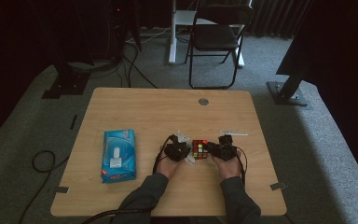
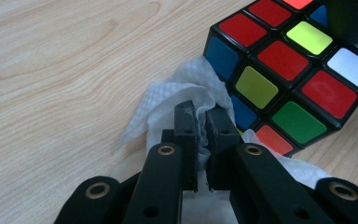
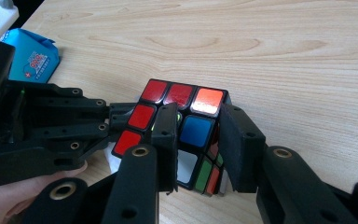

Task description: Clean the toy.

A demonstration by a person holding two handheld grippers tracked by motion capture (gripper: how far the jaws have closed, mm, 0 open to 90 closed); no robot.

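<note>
**Cube Held at One Corner While a Tissue Presses Its Side**

While the puzzle cube (image 1: 199, 149) sits on the wooden table (image 1: 135, 107) just toward six o'clock from the table's centre, a gripper closes in on it from each side. At the cube's nine o'clock, the left gripper (image 2: 201, 122) has its jaws closed on a crumpled white tissue (image 2: 168, 95), the pads pinching the paper with hardly a gap between them. In the left gripper view the tissue bunches against the cube's lower edge, touching the blue and yellow stickers, and more of it trails under the gripper's arms.

At the cube's three o'clock, the right gripper (image 3: 196, 140) clamps the cube itself. Its two black jaws grip a near corner, one pad lying on the face with the blue sticker and the other on the adjoining side. In the right gripper view the cube's top row reads red, red, orange.

A blue pack of wipes (image 1: 118, 155) lies well apart at the cube's nine o'clock, near the table's left edge. A black folding chair (image 1: 216, 37) stands on the carpet beyond the table's twelve o'clock edge. Both of the person's sleeves enter from six o'clock.
</note>
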